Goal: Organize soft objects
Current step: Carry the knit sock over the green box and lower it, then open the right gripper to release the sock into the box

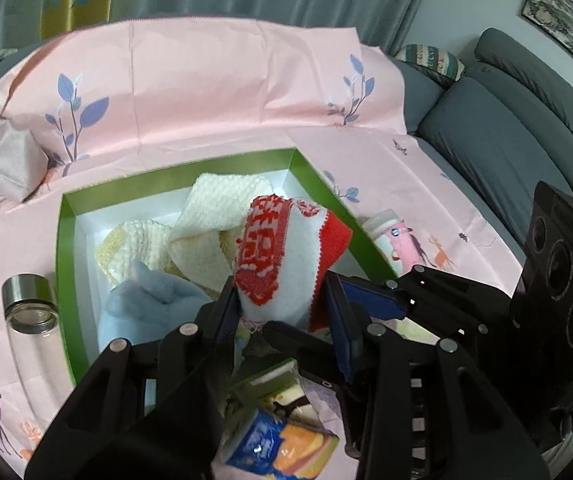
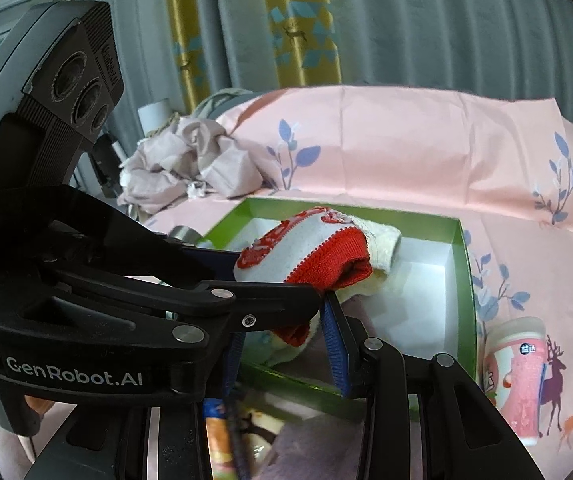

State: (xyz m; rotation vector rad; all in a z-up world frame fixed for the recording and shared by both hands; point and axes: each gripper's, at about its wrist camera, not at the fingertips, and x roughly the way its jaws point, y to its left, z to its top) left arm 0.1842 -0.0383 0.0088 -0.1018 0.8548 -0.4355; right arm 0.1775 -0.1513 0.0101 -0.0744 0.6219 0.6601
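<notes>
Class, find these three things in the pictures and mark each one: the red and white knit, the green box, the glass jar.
red and white knit (image 1: 286, 264), left wrist view, on its white middle.
green box (image 1: 64, 280), left wrist view, on its left wall.
glass jar (image 1: 30, 304), left wrist view, on its metal collar.

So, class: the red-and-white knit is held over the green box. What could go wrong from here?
1. The left gripper grips the red-and-white knit only at its lower end, so it may flop over the green box wall on release.
2. The right gripper sits just below the left one; the two could collide.
3. The glass jar and the pink cup lie close beside the box and could be knocked.
</notes>
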